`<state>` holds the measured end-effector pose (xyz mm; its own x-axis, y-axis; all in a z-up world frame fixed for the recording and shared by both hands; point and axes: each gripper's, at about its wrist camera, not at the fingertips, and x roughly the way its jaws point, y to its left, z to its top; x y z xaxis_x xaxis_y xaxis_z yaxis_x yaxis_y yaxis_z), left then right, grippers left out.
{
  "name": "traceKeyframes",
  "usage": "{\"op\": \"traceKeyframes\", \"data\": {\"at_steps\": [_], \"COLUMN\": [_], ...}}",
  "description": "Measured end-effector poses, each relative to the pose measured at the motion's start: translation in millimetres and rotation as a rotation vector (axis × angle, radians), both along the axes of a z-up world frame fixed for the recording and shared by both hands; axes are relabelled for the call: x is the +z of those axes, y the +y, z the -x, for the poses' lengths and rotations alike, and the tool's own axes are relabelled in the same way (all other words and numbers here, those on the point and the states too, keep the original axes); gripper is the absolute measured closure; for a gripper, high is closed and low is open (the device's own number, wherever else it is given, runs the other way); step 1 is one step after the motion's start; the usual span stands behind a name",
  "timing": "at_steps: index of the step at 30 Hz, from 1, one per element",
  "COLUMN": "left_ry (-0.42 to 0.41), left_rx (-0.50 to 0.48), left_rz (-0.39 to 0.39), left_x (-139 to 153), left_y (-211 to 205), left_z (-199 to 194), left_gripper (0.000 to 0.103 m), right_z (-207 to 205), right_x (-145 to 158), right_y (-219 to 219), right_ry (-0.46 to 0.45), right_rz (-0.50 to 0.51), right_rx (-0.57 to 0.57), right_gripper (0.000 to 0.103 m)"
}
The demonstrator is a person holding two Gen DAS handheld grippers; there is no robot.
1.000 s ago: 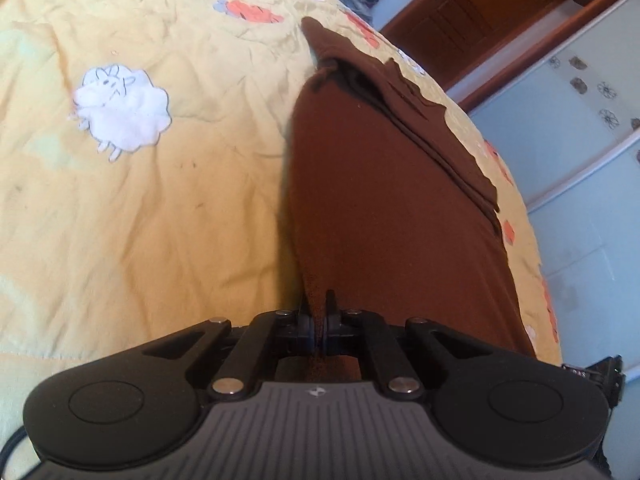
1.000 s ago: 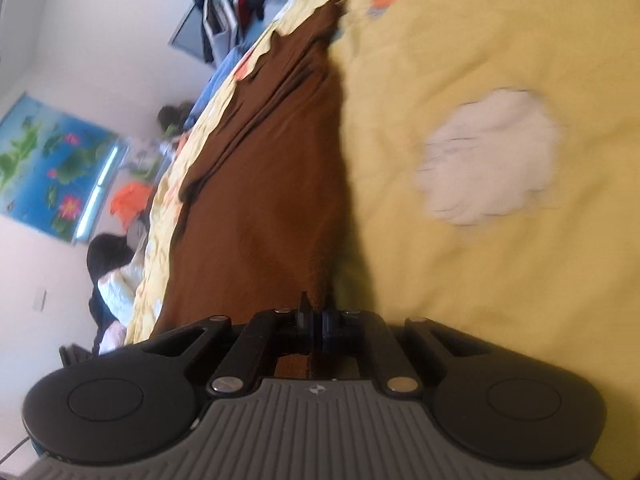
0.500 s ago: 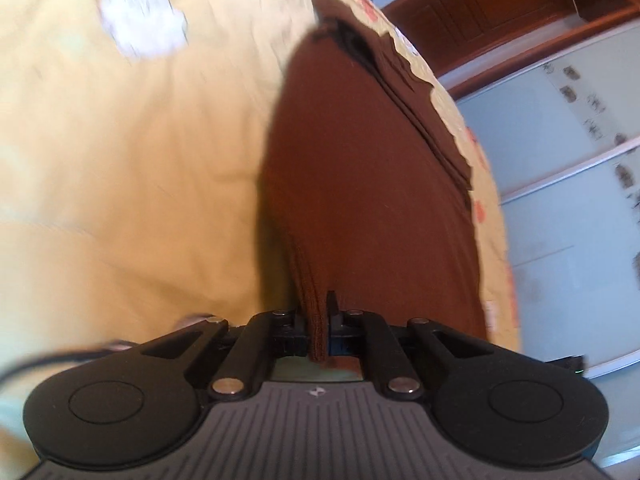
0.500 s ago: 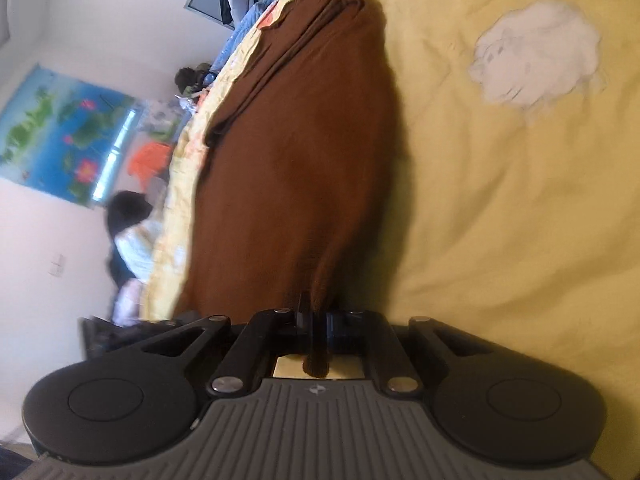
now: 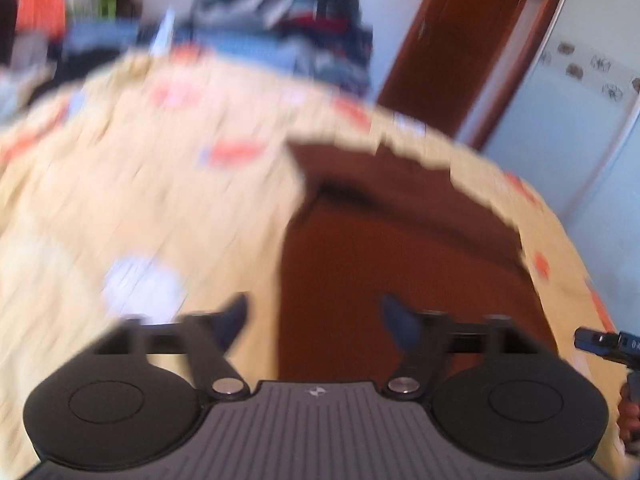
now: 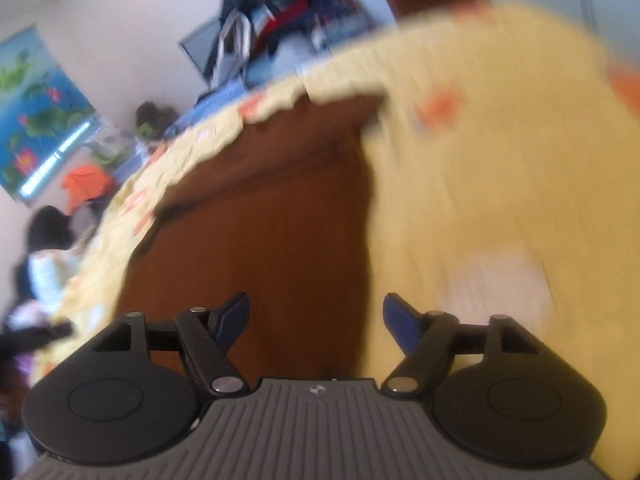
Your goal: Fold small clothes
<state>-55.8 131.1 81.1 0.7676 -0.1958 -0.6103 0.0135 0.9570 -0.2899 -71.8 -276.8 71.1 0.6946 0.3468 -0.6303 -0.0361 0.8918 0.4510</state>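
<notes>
The left gripper (image 5: pixel 314 320) is seen with its jaws spread wide; they have just been opening, and nothing is pinched between the dark blue fingertips (image 5: pixel 234 316). Below and ahead of it the brown garment (image 5: pixel 400 260) is laid flat on the yellow bedspread (image 5: pixel 140 200), its left edge running up between the two fingers in the left wrist view. A fold or doubled layer can be made out along the far end of the cloth, though motion blur hides the detail. A white patch (image 5: pixel 142 290) printed on the bedspread is seen just left of the left fingertip. At the right border of that view a small part of the other gripper's tool is glimpsed.

The right gripper (image 6: pixel 316 320) is likewise held open, its jaws having just been opening, and no cloth is caught between its blue pads (image 6: pixel 400 322). The brown garment (image 6: pixel 260 232) is seen beneath it, spread on the yellow bedspread (image 6: pixel 500 160), with its right edge lying near the right pad's side. Beyond the bed a pile of clothes (image 6: pixel 276 8) and a blue poster (image 6: pixel 32 120) on the wall are visible. A wooden door (image 5: pixel 460 40) is shown past the bed in the left wrist view.
</notes>
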Motion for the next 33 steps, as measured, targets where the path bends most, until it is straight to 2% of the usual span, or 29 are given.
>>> {"op": "traceKeyframes", "data": {"at_steps": [2, 4, 7, 8, 9, 10, 11, 12, 13, 14, 22, 33], "left_ry": [0.005, 0.027, 0.070, 0.061, 0.003, -0.031, -0.020, -0.014, -0.002, 0.005, 0.002, 0.003], "left_rx": [0.030, 0.002, -0.039, -0.051, -0.057, -0.059, -0.060, -0.051, -0.044, -0.049, -0.044, -0.034], "left_rz": [-0.024, -0.075, -0.245, -0.300, -0.363, -0.370, -0.338, -0.312, -0.302, -0.296, -0.307, -0.315], "left_x": [-13, -32, -63, -72, -79, -83, -83, -83, -83, -84, -83, -83], "left_y": [-35, -68, -108, -116, -122, -123, -119, -114, -110, -109, -112, -113], "left_z": [-35, -65, -89, -88, -81, -77, -76, -76, -76, -77, -73, -72], "left_gripper": [0.022, 0.023, 0.023, 0.015, 0.014, 0.014, 0.014, 0.010, 0.002, 0.000, 0.000, 0.000], "right_z": [-39, -77, -124, -128, -127, -126, -120, -114, -110, -106, -51, -54], "right_x": [-2, -14, -39, -44, -49, -55, -59, -60, -59, -59, -56, -56], "right_y": [30, 59, 97, 106, 114, 121, 125, 125, 122, 121, 113, 113], "right_ry": [-0.042, -0.049, 0.010, -0.018, -0.042, -0.048, -0.074, -0.089, -0.082, -0.077, -0.086, -0.087], "right_rz": [0.040, 0.065, 0.203, 0.274, 0.342, 0.393, 0.434, 0.443, 0.435, 0.442, 0.446, 0.447], "right_rx": [0.029, 0.048, 0.030, 0.024, 0.028, 0.038, 0.048, 0.049, 0.048, 0.048, 0.010, 0.006], "right_gripper": [0.022, 0.019, 0.018, 0.011, 0.006, 0.000, 0.000, 0.000, 0.000, 0.000, 0.000, 0.000]}}
